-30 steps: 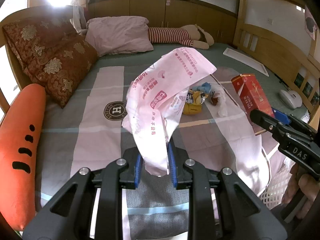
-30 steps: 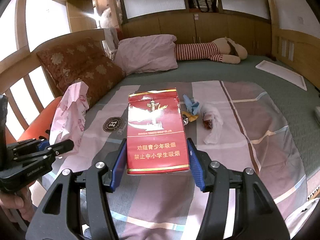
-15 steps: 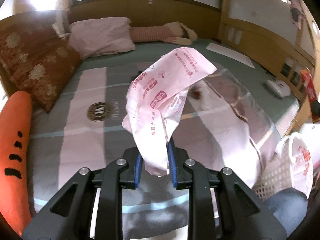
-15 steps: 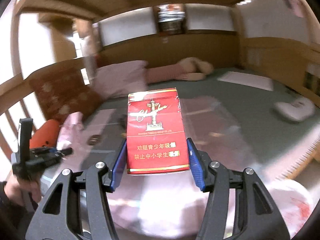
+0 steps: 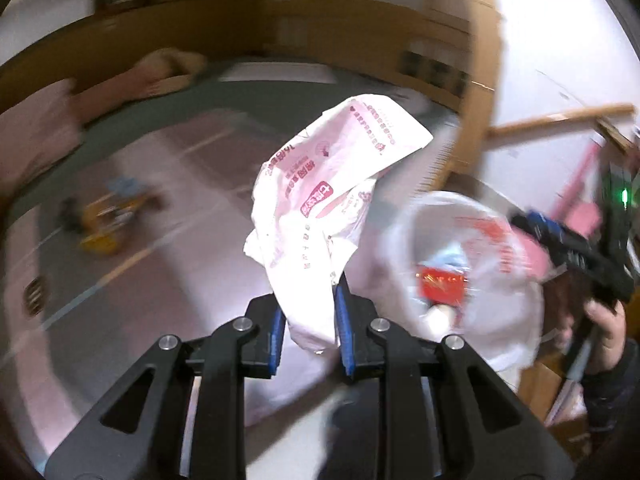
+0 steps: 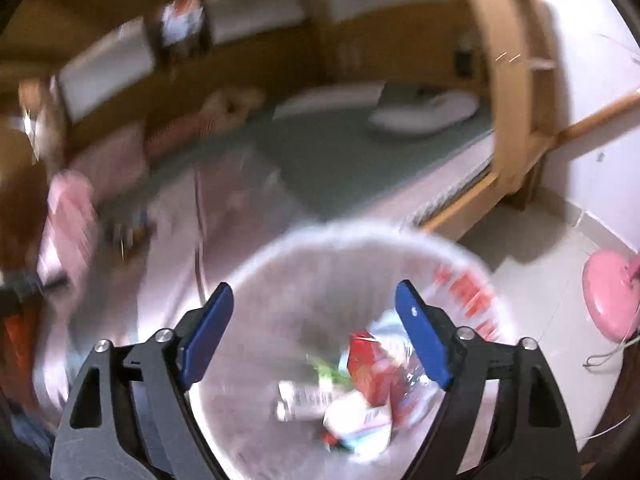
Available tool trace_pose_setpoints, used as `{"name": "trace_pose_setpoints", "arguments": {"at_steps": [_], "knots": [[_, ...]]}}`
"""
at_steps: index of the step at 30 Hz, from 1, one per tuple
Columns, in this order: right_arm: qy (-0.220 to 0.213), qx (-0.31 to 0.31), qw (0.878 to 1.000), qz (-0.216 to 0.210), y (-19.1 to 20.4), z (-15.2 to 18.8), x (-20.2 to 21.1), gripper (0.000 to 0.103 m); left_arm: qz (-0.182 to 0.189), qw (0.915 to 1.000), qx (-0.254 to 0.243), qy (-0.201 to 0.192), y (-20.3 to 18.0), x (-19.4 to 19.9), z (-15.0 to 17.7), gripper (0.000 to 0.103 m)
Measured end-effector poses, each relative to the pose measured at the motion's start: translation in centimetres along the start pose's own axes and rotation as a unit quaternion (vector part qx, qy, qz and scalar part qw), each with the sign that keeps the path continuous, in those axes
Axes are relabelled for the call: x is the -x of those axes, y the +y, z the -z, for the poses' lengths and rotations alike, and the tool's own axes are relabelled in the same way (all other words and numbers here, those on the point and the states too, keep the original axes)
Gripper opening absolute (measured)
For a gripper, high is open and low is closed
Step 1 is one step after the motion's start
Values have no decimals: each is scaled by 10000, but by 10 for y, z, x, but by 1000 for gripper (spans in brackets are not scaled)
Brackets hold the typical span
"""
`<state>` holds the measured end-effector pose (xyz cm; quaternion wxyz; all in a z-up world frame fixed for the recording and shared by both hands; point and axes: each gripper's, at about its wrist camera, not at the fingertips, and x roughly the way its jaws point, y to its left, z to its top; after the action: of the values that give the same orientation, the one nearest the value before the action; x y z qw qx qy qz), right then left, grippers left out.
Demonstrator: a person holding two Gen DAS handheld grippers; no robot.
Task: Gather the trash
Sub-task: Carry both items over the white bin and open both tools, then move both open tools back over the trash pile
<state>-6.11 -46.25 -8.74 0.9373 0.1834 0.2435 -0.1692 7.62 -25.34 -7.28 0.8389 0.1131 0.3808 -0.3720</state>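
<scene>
Right gripper (image 6: 316, 332) jaws opening, nothing between them; the red box (image 6: 370, 364), held a second ago, now lies in the bin (image 6: 472, 268). Left gripper (image 5: 310, 320) pinches the pink bag (image 5: 320, 208), next to drop.

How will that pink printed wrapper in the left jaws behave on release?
The pink printed wrapper looks thin and crumpled, so probably floppy and light. It may flutter rather than drop straight into the lined bin. Its film looks slick, so it could slide off the rim.

Bin contents (image 6: 360, 392) smeared, unreadable; bed litter (image 5: 108, 220) blurred; pink bag's (image 5: 320, 216) lower end hidden between tongs.
</scene>
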Motion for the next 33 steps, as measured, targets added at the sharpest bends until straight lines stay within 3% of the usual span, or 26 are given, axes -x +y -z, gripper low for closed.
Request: {"name": "trace_pose_setpoints", "arguments": {"at_steps": [3,4,6,7,9,12,15,18,20,22,26,31,32,33], "knots": [[-682,-188,9975,-56,-2,-28,34,88,511,9976,-460,123,-58,-15,-18,25],[-905,-234,9956,-58,-2,-38,46,90,675,9960,-551,179,-73,-20,-21,33],[-1187,-316,9924,-110,0,-49,60,95,956,9929,-627,337,-99,-35,-26,73],[-1301,-345,9907,-176,3,-55,67,95,923,9932,-619,356,-106,-41,-26,94],[-1303,-298,9907,-271,7,-59,66,96,639,9967,-433,259,-103,-44,-25,95],[-1151,-80,9924,-417,22,-56,58,96,490,9984,47,268,-63,-36,-19,95],[-854,202,9945,-567,45,-50,35,96,-97,9992,392,13,-5,-9,-17,95],[-398,463,9943,-878,93,-42,0,96,-863,9925,788,-345,60,29,-11,98],[-159,725,9902,-1180,134,-36,-23,96,-1387,9829,1096,-506,100,53,-1,99],[-53,1024,9842,-1441,178,-29,-41,96,-1937,9678,1477,-641,142,77,12,99],[78,1500,9702,-1903,263,-18,-78,96,-2585,9428,1950,-799,191,97,42,99],[104,1874,9586,-2144,324,2,-107,96,-3016,9224,2304,-716,220,85,74,100],[186,2032,9568,-2073,328,12,-112,96,-3047,9204,2387,-547,224,80,76,100],[399,2193,9549,-1963,335,18,-120,96,-2897,9238,2458,-483,228,83,81,100]]}}
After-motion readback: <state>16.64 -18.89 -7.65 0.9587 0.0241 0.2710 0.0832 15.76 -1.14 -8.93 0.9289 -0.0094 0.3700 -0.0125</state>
